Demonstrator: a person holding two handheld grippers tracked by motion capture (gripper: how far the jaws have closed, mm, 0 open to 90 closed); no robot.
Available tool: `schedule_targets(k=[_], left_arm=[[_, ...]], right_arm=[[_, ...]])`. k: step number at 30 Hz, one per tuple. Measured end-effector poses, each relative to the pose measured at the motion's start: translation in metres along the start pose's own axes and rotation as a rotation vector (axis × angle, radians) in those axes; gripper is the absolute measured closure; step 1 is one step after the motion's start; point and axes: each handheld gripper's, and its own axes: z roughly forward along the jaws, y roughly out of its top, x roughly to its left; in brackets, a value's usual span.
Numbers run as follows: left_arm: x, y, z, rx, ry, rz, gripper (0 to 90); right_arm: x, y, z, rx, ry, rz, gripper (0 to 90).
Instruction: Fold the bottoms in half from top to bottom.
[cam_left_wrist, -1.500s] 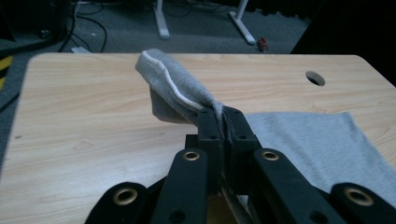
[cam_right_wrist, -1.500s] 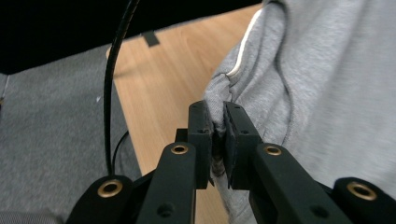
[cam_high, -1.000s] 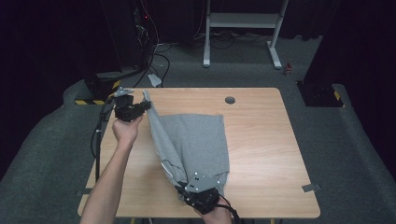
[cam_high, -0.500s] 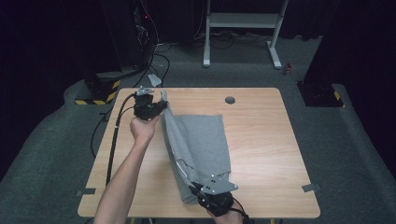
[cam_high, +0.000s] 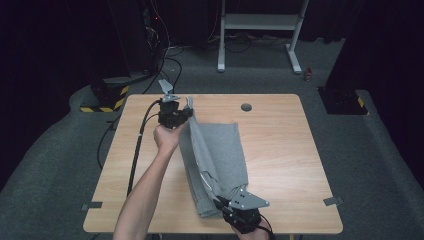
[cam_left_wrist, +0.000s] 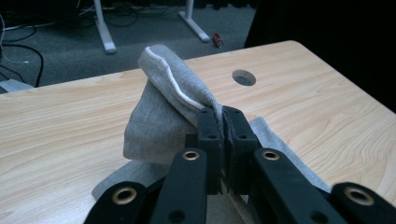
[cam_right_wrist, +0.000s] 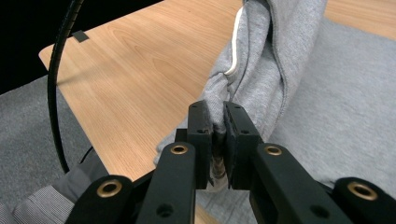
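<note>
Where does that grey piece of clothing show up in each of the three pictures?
High view: the grey garment lies mid-table, running from the left gripper down to the right gripper.
Left gripper view: centre, bunched above the jaws.
Right gripper view: upper right, hanging from the jaws.
Shared landmark: its white trim.
</note>
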Motion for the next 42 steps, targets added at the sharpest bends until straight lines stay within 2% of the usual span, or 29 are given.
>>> schedule_targets(k=[9,16,24,29,31,35,42], left_arm=[[-0.021,0.003,0.019,-0.001,-0.017,0.027,86.3],[-0.031,-0.001,0.033,0.004,-0.020,0.025,86.3],[-0.045,-0.006,0.052,0.010,-0.040,0.024,86.2],[-0.051,-0.012,0.065,0.028,-0.041,0.019,86.0],[-0.053,-0.015,0.070,0.034,-0.038,0.022,86.0],[-0.057,-0.021,0.079,0.042,-0.037,0.013,85.9],[-0.060,-0.038,0.096,0.066,-0.007,0.025,85.5]], right_arm=[[-0.009,-0.012,-0.009,-0.021,-0.012,0.040,82.2],[-0.020,-0.024,-0.017,-0.037,-0.031,0.100,82.2],[-0.030,-0.034,-0.024,-0.029,-0.063,0.131,82.1],[-0.037,-0.044,-0.026,-0.015,-0.087,0.166,82.0],[-0.043,-0.050,-0.027,-0.009,-0.105,0.196,81.7],[-0.048,-0.055,-0.029,-0.001,-0.120,0.216,81.5],[-0.061,-0.066,-0.032,0.025,-0.156,0.253,81.1]])
